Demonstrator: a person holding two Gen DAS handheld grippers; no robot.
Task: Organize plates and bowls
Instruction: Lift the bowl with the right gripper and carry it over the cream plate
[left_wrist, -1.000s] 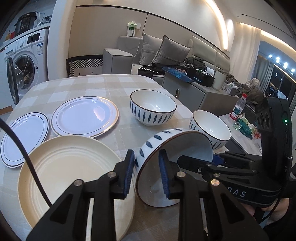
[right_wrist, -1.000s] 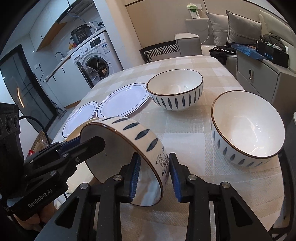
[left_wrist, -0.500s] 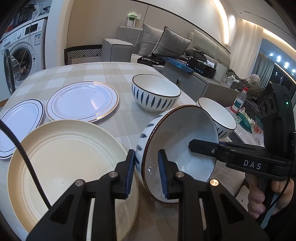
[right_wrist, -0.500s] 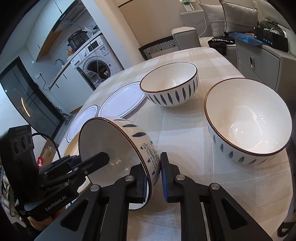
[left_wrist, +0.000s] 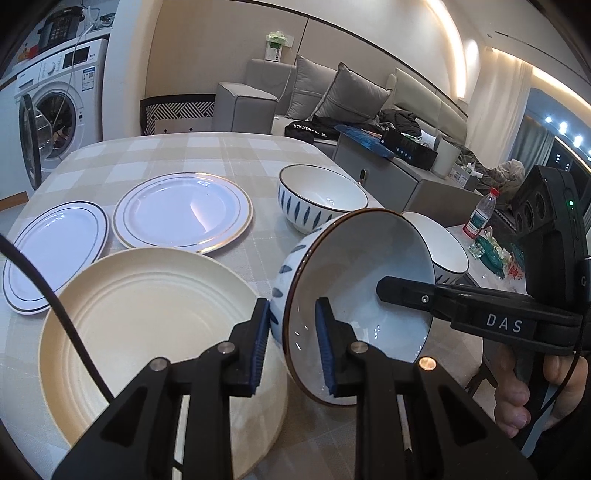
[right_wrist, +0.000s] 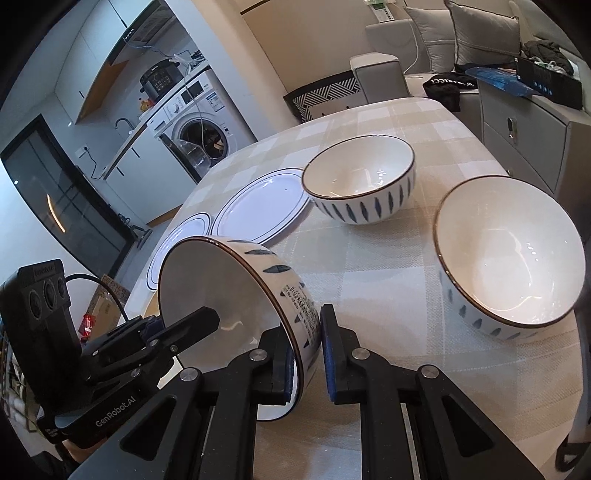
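A white bowl with blue leaf marks (left_wrist: 354, 280) (right_wrist: 221, 288) is tipped on its side just above the checked table. My left gripper (left_wrist: 291, 343) is shut on its near rim, one pad inside and one outside. My right gripper (right_wrist: 306, 354) is shut on the opposite wall, and one of its fingers (left_wrist: 406, 293) shows inside the bowl. Two matching bowls stand upright, one farther back (left_wrist: 321, 199) (right_wrist: 362, 184) and one to the right (left_wrist: 443, 247) (right_wrist: 509, 251). A cream plate (left_wrist: 147, 325) lies under my left gripper, with a gold-rimmed plate (left_wrist: 183, 212) (right_wrist: 258, 210) and a dark-rimmed plate (left_wrist: 55, 247) (right_wrist: 184, 232) behind it.
The table (left_wrist: 207, 151) has a rounded edge close on the right. Beyond it are a grey cabinet (right_wrist: 524, 136), a sofa with cushions (left_wrist: 332, 92) and a water bottle (left_wrist: 480, 214). A washing machine with an open door (left_wrist: 51, 110) stands at the left. A hand (left_wrist: 517, 398) grips the right tool.
The right gripper's jaws have shut on the bowl's wall. The bowl has come up off the table and tipped, its mouth now facing the left wrist camera more.
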